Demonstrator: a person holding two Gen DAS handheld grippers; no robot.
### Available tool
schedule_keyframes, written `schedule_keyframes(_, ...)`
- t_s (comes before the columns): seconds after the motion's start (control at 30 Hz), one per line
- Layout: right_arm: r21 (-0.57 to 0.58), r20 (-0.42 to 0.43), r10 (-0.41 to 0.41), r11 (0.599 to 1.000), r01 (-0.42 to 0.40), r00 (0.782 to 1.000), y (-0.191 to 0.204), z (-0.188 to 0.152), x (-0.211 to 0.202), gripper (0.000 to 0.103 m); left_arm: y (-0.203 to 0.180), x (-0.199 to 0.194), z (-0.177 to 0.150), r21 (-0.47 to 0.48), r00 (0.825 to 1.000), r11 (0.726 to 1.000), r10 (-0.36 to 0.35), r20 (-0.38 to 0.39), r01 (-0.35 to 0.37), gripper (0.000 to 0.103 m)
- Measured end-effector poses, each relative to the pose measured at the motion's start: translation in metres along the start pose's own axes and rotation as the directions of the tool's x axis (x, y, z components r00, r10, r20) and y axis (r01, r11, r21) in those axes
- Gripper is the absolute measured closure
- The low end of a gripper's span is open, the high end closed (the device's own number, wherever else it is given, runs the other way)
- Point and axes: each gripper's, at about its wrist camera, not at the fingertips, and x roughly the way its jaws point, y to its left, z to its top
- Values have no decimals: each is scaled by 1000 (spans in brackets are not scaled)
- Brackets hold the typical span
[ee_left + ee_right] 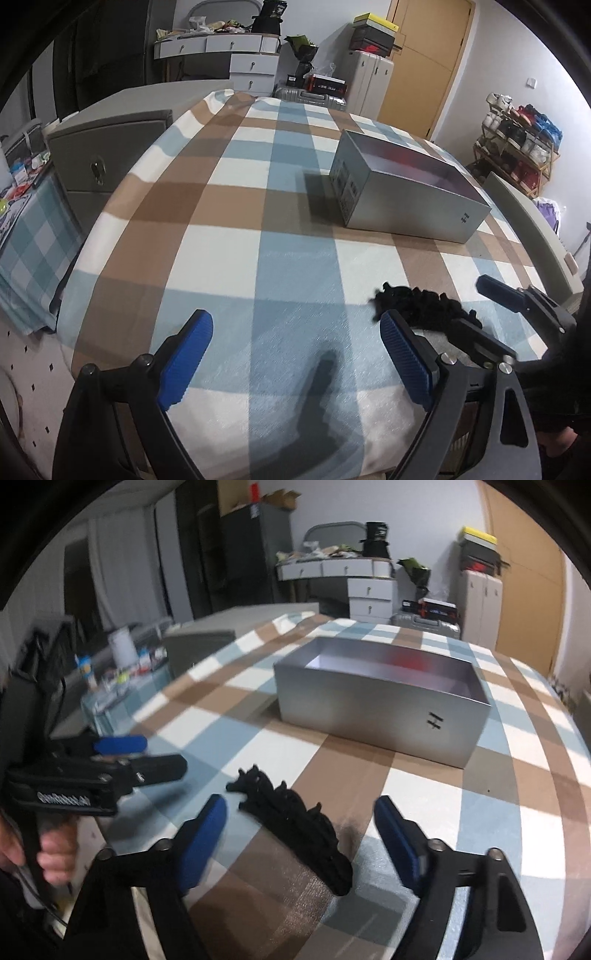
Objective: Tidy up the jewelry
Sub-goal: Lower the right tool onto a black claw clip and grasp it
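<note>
A black beaded jewelry piece (295, 819) lies in a heap on the checked tablecloth (424, 786). It also shows in the left wrist view (417, 304), to the right of my left gripper. My right gripper (299, 814) is open and hovers around the heap, one blue pad on each side, not touching it. My left gripper (295, 332) is open and empty over bare cloth; it also shows in the right wrist view (140, 755) at the left. An open silver box (406, 184) stands farther back on the table; in the right wrist view (380, 698) its inside looks empty.
A grey cabinet (110, 155) stands left of the table. Behind the table are white drawers (236, 55), a suitcase (314, 98) and a wooden door (428, 62). A shoe rack (517, 147) stands at the right. A low side table with bottles (122, 664) is at the left.
</note>
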Motion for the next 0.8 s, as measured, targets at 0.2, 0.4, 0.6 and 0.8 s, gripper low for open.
schedule_keyframes(0.2,-139,-76,-63,989,52,995,12,-7,15,64,4,4,-7,-25,999,999,-23,-37,22,14)
schedule_keyframes(0.4,-166,-72,-53,985,41,996,12,-8,10,82,6,2,-7,-30,999,999,-24,-36,23,14)
schedule_keyframes(0.6,-80,-33,28,996,-31,999,2,-9,-2,85,4,3,-5,-24,999,1000,-21,-43,20,14)
schedule_keyframes(0.8,81,9,128,988,-128,992,-24,-8,-13,85,-1,4,-3,-19,998,999,-44,-42,43,14)
